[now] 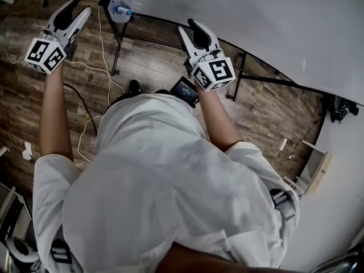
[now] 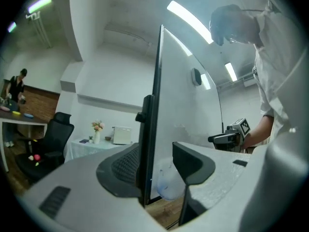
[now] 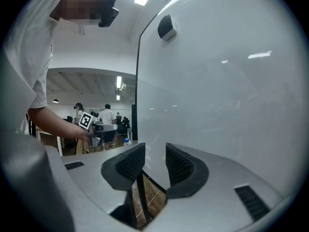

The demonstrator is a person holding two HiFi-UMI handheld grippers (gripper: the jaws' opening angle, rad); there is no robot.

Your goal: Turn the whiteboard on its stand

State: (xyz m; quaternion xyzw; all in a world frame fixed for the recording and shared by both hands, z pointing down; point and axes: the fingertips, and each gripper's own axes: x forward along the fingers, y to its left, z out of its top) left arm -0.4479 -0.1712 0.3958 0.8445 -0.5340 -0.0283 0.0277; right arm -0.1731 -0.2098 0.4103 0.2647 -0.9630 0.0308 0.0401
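Observation:
The whiteboard (image 1: 256, 27) is a large white panel on a black stand (image 1: 170, 41), in front of me. In the left gripper view its dark side edge (image 2: 150, 105) runs upright between the jaws, close against the left pad and apart from the right one. My left gripper (image 1: 77, 10) (image 2: 157, 151) is open at that edge. My right gripper (image 1: 190, 28) (image 3: 154, 151) points along the board's face (image 3: 222, 95) near its lower edge. Its pads stand a narrow gap apart with nothing pressed between them. A bluish pouch (image 1: 121, 7) hangs at the board's corner.
Wooden floor with loose cables (image 1: 96, 56) lies below the stand. A black office chair (image 2: 53, 139) and a table with flowers (image 2: 96, 134) stand beyond the board's edge. People (image 3: 106, 115) stand far off. A white wall and a shelf unit (image 1: 315, 169) close the right side.

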